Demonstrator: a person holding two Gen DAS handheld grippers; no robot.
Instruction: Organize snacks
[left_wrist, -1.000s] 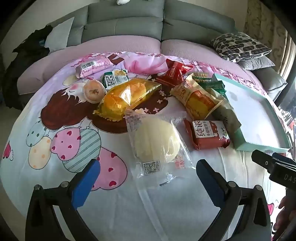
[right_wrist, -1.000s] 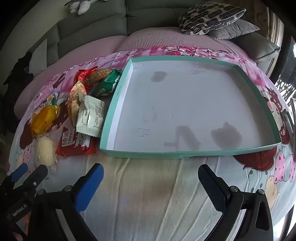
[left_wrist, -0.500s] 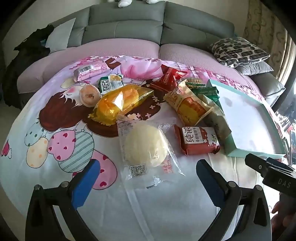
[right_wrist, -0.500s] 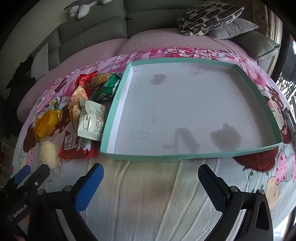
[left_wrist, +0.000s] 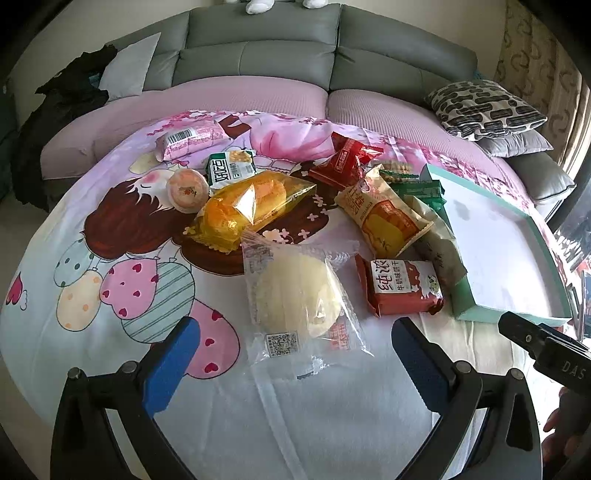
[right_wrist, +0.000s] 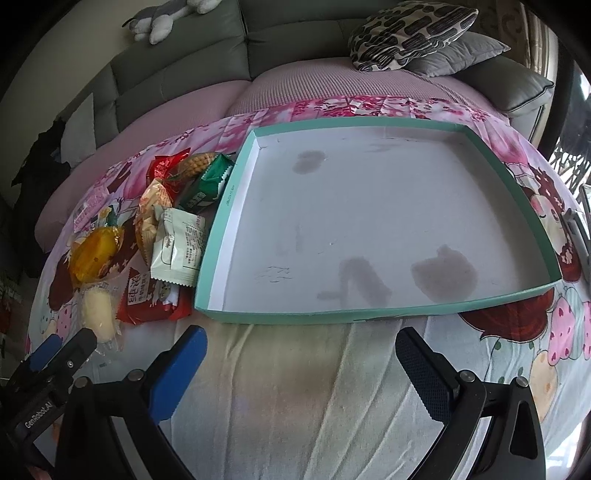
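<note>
The left claw (left_wrist: 291, 352) is wide open and holds nothing. Its two blue fingers (left_wrist: 171, 363) stand far apart above the bed sheet (left_wrist: 74, 332). Right in front of it lies a round white bun (left_wrist: 295, 291) in a clear bag. The near end of the bag lies between the fingers, but they do not touch it.

Just behind the bun is a yellow cake bag (left_wrist: 247, 206). To the right of the bun lies a red biscuit pack (left_wrist: 400, 286). Behind that pack is an orange snack bag (left_wrist: 384, 218). A small round cake (left_wrist: 186, 190) sits to the left of the yellow cake bag.

The right claw (right_wrist: 299, 369) is wide open too, with nothing in it. Just ahead of it sits a big green tray (right_wrist: 388, 314) with a white floor and no snacks inside. The snacks are piled beside the tray's left wall. A white pack (right_wrist: 179, 251) and a green pack (right_wrist: 205, 188) lie right against that wall.
</note>
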